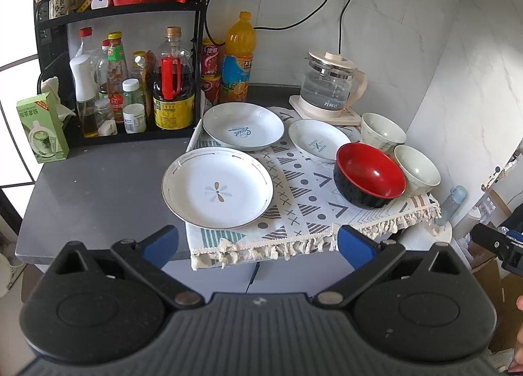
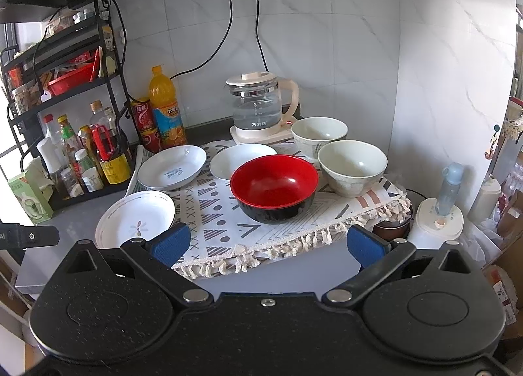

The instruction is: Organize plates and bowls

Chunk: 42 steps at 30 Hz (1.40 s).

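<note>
Three white plates lie on a patterned cloth (image 1: 294, 199): a flower-print plate (image 1: 217, 188) at the front left, a "Sweet" plate (image 1: 243, 126) behind it, and a smaller plate (image 1: 318, 140) to its right. A red-and-black bowl (image 1: 369, 175) stands at the right, with two pale bowls (image 1: 416, 170) (image 1: 382, 130) behind it. The same plates (image 2: 135, 219) (image 2: 171, 166) (image 2: 242, 160) and bowls (image 2: 274, 186) (image 2: 351, 166) (image 2: 318, 134) show in the right wrist view. My left gripper (image 1: 258, 245) is open and empty, short of the cloth's front edge. My right gripper (image 2: 269, 242) is open and empty, in front of the red bowl.
A glass kettle (image 1: 330, 85) on its base stands at the back with two cords to wall sockets. A black rack (image 1: 130, 81) of bottles fills the left; an orange drink bottle (image 1: 238, 59) and red cans (image 1: 210, 72) stand beside it. A green box (image 1: 42, 127) sits far left.
</note>
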Available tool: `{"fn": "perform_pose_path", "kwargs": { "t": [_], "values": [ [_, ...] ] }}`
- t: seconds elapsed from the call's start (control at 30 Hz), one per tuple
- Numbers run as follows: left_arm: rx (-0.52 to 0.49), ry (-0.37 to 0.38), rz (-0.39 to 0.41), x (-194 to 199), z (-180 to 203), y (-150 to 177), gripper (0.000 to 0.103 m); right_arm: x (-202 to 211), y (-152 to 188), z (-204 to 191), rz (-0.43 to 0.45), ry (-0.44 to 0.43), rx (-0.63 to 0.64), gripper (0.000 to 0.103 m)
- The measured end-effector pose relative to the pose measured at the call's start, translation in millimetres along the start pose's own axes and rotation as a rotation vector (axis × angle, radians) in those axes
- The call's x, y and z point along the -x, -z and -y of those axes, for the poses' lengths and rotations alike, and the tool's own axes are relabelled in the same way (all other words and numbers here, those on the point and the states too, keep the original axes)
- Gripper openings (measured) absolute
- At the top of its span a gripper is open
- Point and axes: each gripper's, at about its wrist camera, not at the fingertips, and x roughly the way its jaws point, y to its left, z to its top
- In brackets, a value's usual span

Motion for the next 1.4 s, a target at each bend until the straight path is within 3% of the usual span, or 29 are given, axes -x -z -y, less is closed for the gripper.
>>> {"fn": "perform_pose_path", "kwargs": {
  "t": [1.0,1.4],
  "values": [
    [0.038,-0.029,-0.007,-6,11,-2,0.102,-7,-5,13,-0.019,-0.034,-0.003,0.103],
    [0.042,-0.050,-0.040,-40,30,-20,0.102,-27,-18,36,-0.034,-0.047,-0.016,0.103]
  ]
}}
